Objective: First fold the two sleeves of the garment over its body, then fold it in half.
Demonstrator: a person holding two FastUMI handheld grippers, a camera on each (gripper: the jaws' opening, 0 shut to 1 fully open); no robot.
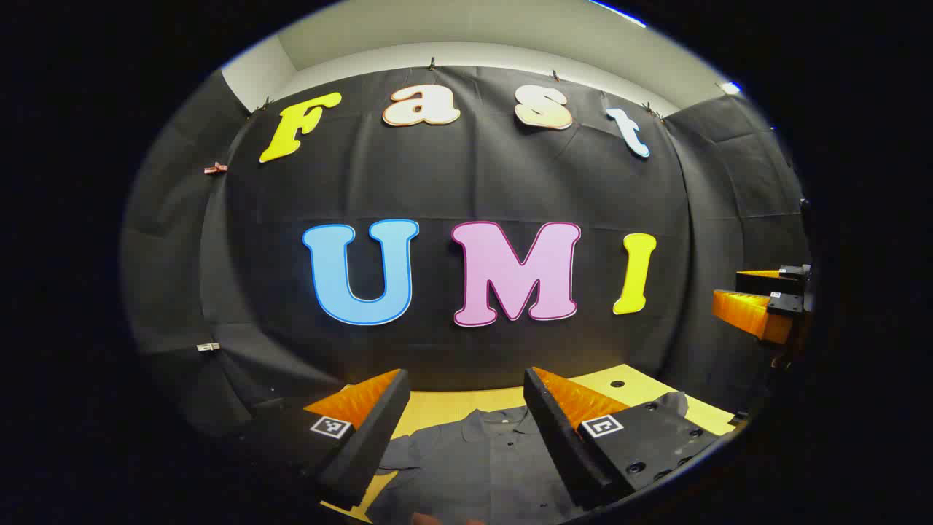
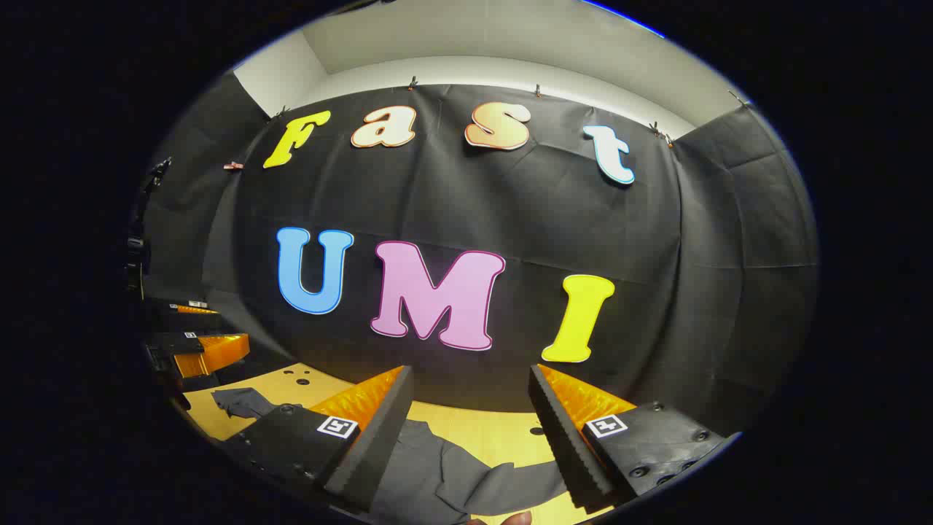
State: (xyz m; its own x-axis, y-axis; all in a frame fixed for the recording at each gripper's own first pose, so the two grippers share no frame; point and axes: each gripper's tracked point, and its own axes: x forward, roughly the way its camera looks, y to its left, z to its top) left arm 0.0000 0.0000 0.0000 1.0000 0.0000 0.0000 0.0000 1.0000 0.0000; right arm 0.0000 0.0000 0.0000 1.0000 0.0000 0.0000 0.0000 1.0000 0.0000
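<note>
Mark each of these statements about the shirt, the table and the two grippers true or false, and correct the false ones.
1. The dark grey collared shirt lies on the light wooden table. True.
2. The left gripper is shut on the shirt's collar. False: its jaws stand apart above the shirt, pressing on nothing.
3. The right gripper is open. True.
4. The table is bare metal without any holes. False: it is light wood, with small round holes near its far edge.
5. In the right gripper view, a grey sleeve lies spread out on the table at the left. True.
</note>
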